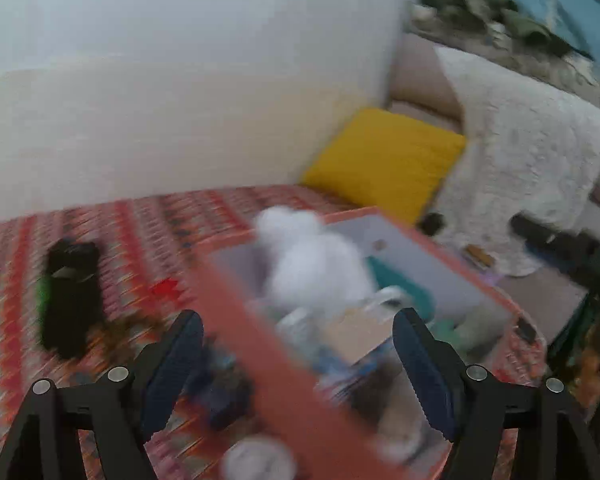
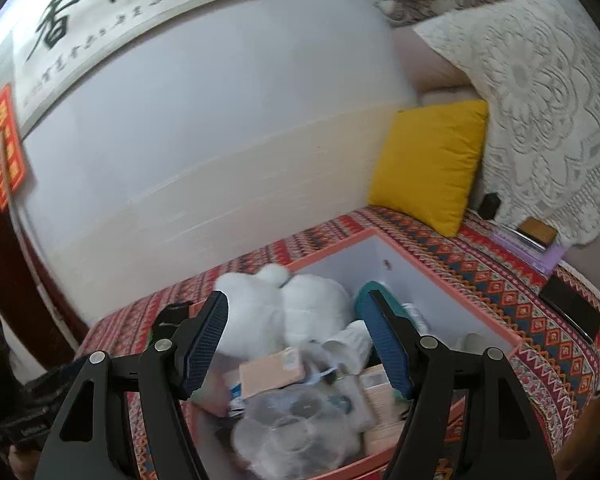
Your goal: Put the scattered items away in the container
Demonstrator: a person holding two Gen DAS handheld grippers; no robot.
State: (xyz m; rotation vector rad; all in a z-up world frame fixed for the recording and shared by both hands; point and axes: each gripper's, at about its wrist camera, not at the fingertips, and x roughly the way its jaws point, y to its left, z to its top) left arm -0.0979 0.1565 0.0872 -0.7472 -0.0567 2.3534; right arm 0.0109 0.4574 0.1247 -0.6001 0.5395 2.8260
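An orange box (image 1: 256,336) (image 2: 496,338) with white inner walls stands on the patterned cloth. Inside lie a white plush toy (image 1: 312,256) (image 2: 284,308), a teal item (image 1: 392,280) (image 2: 364,300), a tan carton (image 2: 272,372) and a clear plastic blister tray (image 2: 296,424). My left gripper (image 1: 296,364) is open, straddling the box's left wall in a blurred view. Left of the box lie a black object (image 1: 72,296), a small red piece (image 1: 166,290), a dark blue item (image 1: 224,396) and a round white disc (image 1: 256,460). My right gripper (image 2: 296,344) is open above the box's contents, holding nothing.
A yellow cushion (image 1: 384,160) (image 2: 428,168) leans at the back by the white wall. A lace throw (image 2: 540,100) covers the sofa on the right. A purple folder (image 2: 528,244) and a black flat object (image 2: 572,308) lie on the cloth right of the box.
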